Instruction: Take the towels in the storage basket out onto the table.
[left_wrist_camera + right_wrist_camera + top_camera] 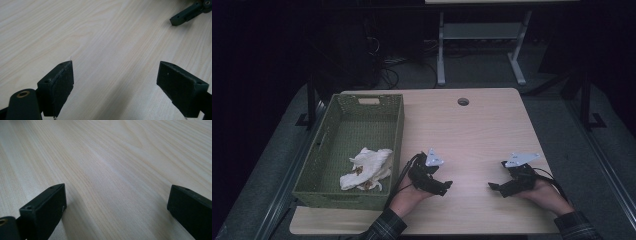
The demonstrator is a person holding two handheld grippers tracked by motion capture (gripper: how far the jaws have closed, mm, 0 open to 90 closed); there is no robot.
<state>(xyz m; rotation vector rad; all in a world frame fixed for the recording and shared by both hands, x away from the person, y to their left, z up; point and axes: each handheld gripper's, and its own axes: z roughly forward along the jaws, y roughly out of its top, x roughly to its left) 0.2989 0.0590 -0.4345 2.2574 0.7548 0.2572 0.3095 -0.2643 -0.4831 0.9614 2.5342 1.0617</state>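
Your left gripper (pixel 446 187) and right gripper (pixel 493 187) rest released on the table (pixel 472 130); a cloth (pixel 367 167), perhaps stained, lies in the basket (pixel 397 130) beyond your left fingers.

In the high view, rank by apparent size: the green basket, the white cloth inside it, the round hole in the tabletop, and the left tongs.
1. green basket
2. white cloth
3. left tongs, a little smaller than the cloth; they sit nearer the camera, so this order is unsure
4. round hole
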